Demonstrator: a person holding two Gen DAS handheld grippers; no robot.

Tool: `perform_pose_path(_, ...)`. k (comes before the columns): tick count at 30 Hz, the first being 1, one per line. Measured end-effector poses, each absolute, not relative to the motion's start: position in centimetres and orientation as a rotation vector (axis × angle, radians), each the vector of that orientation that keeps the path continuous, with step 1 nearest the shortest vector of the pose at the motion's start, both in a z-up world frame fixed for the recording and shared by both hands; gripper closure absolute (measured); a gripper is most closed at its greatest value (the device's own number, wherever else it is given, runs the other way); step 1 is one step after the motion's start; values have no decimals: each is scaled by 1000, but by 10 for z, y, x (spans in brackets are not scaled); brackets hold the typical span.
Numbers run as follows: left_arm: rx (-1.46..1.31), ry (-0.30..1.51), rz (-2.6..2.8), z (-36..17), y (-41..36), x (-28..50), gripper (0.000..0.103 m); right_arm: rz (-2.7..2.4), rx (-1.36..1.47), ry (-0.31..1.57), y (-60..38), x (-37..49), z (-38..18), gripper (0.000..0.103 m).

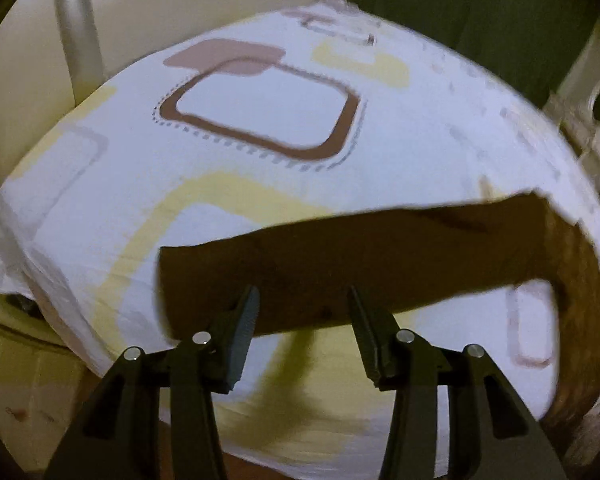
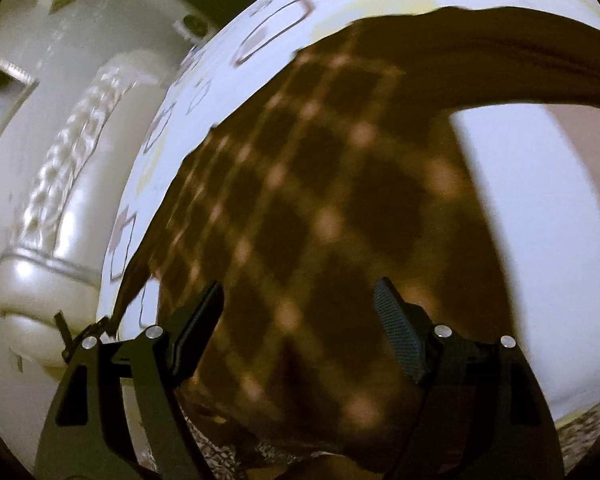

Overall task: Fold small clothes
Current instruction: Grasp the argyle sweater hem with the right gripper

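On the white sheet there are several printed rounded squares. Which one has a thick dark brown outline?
The large rounded square in the upper middle of the left wrist view. Only it has a bold brown border with a dotted edge; the others are faint or pale yellow.

I'm in a bedroom, home setting: patterned bedsheet (image 1: 260,208) over a mattress, cream padded headboard (image 2: 60,208) w/ braided trim at 9 o'clock.

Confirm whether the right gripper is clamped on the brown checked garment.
No: the right gripper stands wide open above the brown checked garment, neither pad pressing the cloth.
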State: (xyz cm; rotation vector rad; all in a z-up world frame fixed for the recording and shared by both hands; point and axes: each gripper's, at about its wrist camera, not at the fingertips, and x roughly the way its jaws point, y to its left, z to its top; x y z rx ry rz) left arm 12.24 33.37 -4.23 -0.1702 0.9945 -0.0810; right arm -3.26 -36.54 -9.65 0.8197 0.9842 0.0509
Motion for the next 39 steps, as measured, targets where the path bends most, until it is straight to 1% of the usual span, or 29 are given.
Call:
perform_pose_path(5, -328, 901, -127, -23, 290, 103, 55, -47, 900, 914, -432, -57, -100, 25)
perform_pose_path(7, -385, 900, -165, -27, 266, 97, 46, -95, 958, 876, -468, -72, -101, 25)
perform_pose_path(9, -414, 905, -185, -30, 245, 94, 43, -164, 1007, 828, -508, -89, -101, 25)
perform_pose_path(11, -406, 905, -210, -35, 214, 90, 42, -255, 1062, 759, -550, -113, -102, 25)
perform_pose_path(13, -378, 908, -222, -39, 186, 86, 37, -338, 1126, 683, -586, -137, -104, 25)
perform_pose_path(16, -355, 912, -252, -43, 150, 78, 36, -484, 1231, 565, -637, -180, -112, 25)
perform_pose_path(20, -320, 938, -292, -49, 113, 75, 34, -608, 1351, 470, -683, -222, -132, 27)
perform_pose_path(23, -237, 941, -306, -46, 88, 73, 33, -625, 1384, 424, -698, -231, -139, 28)
perform_pose_path(24, -223, 938, -304, -46, 82, 71, 30, -625, 1392, 413, -701, -232, -141, 28)
perform_pose_path(28, -261, 933, -304, -46, 74, 63, 28, -616, 1378, 389, -715, -224, -146, 29)
perform_pose_path(30, -291, 950, -294, -50, 76, 61, 28, -620, 1378, 375, -726, -218, -150, 35)
perform_pose_path(32, -301, 958, -285, -52, 76, 58, 28, -631, 1400, 359, -733, -217, -155, 53)
perform_pose_path(33, -308, 959, -277, -53, 78, 56, 28, -631, 1424, 349, -737, -217, -160, 57)
perform_pose_path(35, -323, 957, -265, -53, 81, 53, 28, -626, 1465, 342, -739, -215, -168, 70)
perform_pose_path(36, -331, 958, -261, -53, 84, 51, 28, -624, 1465, 346, -743, -215, -170, 74)
perform_pose_path(37, -338, 960, -253, -53, 86, 51, 28, -626, 1453, 364, -745, -214, -170, 88)
perform_pose_path(38, -342, 963, -246, -53, 88, 50, 28, -628, 1439, 385, -746, -213, -170, 95)
perform_pose_path(39, -347, 964, -238, -53, 90, 49, 28, -622, 1430, 401, -748, -213, -171, 97)
